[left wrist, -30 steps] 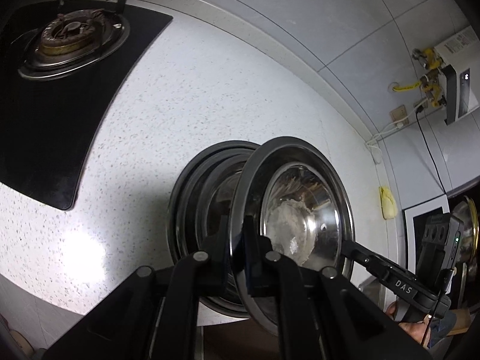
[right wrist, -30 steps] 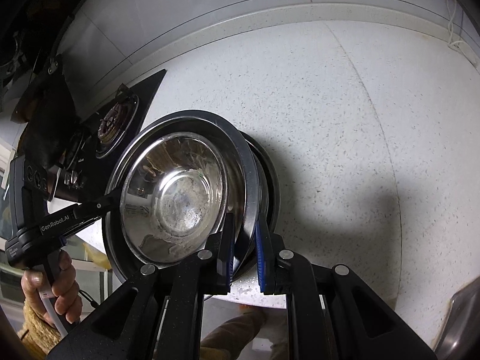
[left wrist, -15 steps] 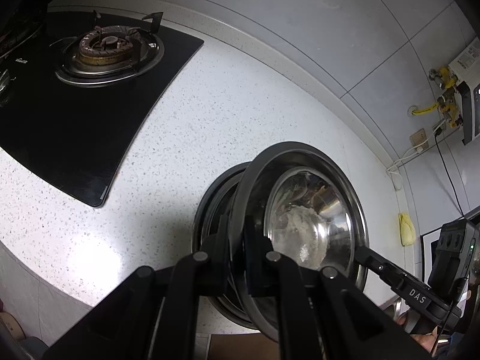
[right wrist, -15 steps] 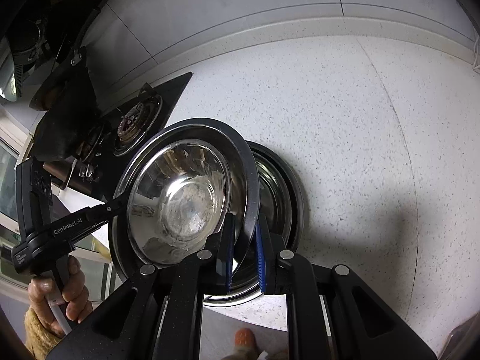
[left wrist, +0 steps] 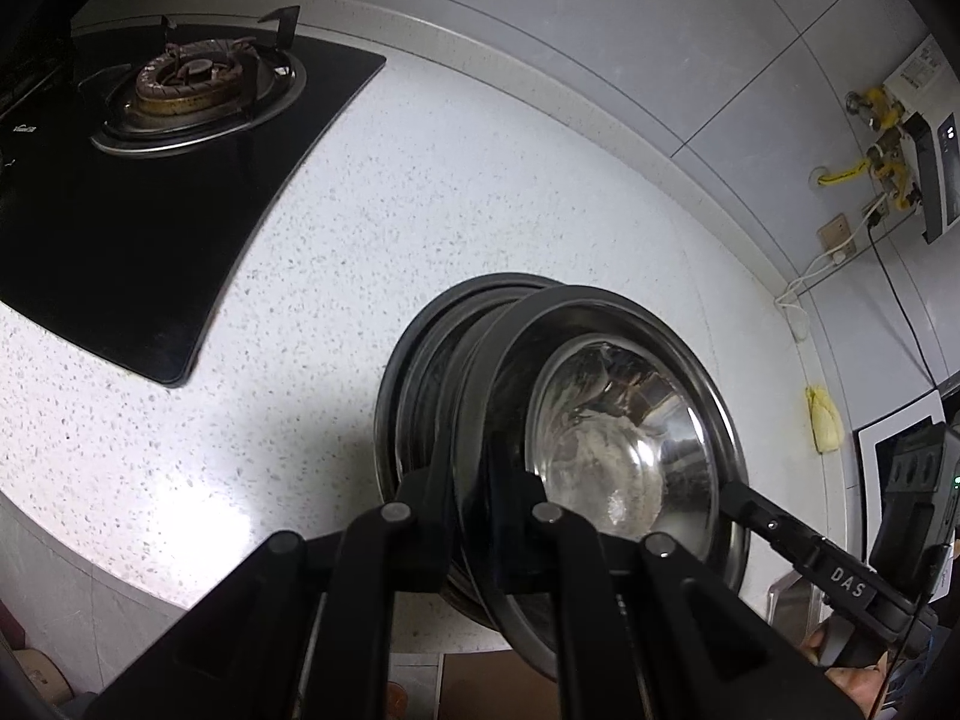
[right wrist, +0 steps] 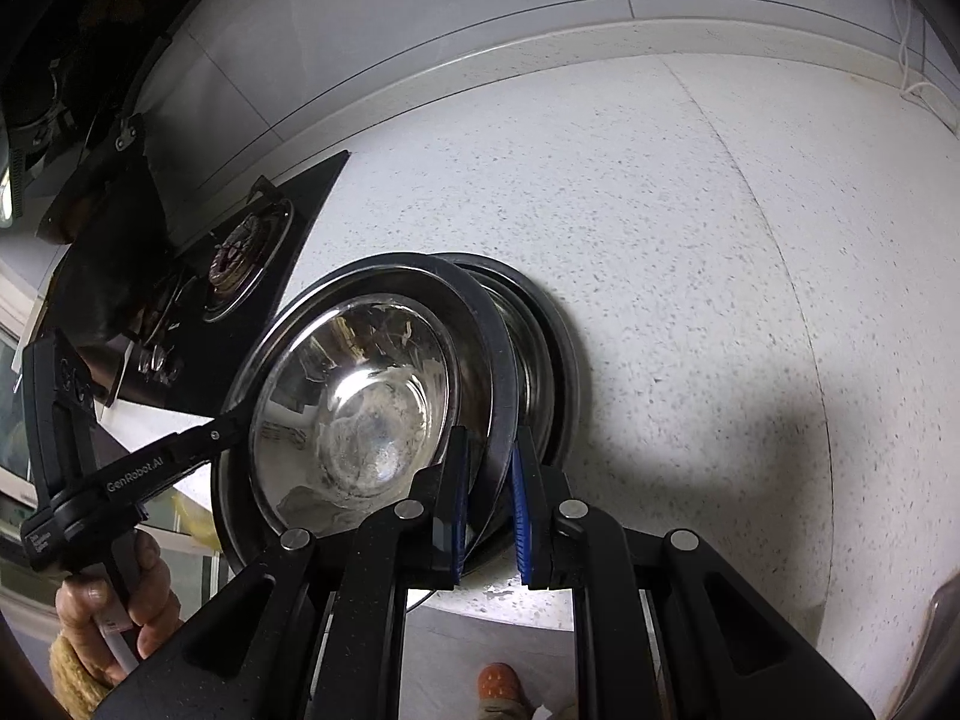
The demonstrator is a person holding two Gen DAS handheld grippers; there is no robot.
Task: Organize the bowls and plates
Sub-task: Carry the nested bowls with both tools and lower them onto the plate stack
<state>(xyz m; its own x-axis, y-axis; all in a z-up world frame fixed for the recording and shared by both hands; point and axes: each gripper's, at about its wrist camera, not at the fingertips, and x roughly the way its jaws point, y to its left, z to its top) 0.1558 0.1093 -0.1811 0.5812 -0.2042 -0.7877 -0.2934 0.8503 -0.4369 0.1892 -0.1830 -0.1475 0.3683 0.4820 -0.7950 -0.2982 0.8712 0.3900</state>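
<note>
A steel bowl (left wrist: 612,456) with a wide dark rim hangs tilted between both grippers, just over a stack of steel dishes (left wrist: 408,372) on the speckled white counter (left wrist: 480,180). My left gripper (left wrist: 474,480) is shut on the bowl's near rim. My right gripper (left wrist: 735,495) pinches the opposite rim. In the right wrist view the bowl (right wrist: 354,414) shows its shiny inside, and my right gripper (right wrist: 487,480) has its blue pads shut on the rim. My left gripper (right wrist: 237,423) holds the far side. The stack (right wrist: 558,360) peeks out behind the bowl.
A black gas stove (left wrist: 198,78) lies to the left of the stack, also in the right wrist view (right wrist: 240,252). The counter's front edge runs close below the stack. A water heater (left wrist: 936,168) and cables hang on the tiled wall. A hand (right wrist: 114,594) grips the left tool.
Both grippers keep their grip on the bowl. The left wrist view has swung so more of the stove shows. In the right wrist view more of the stack shows behind the bowl.
</note>
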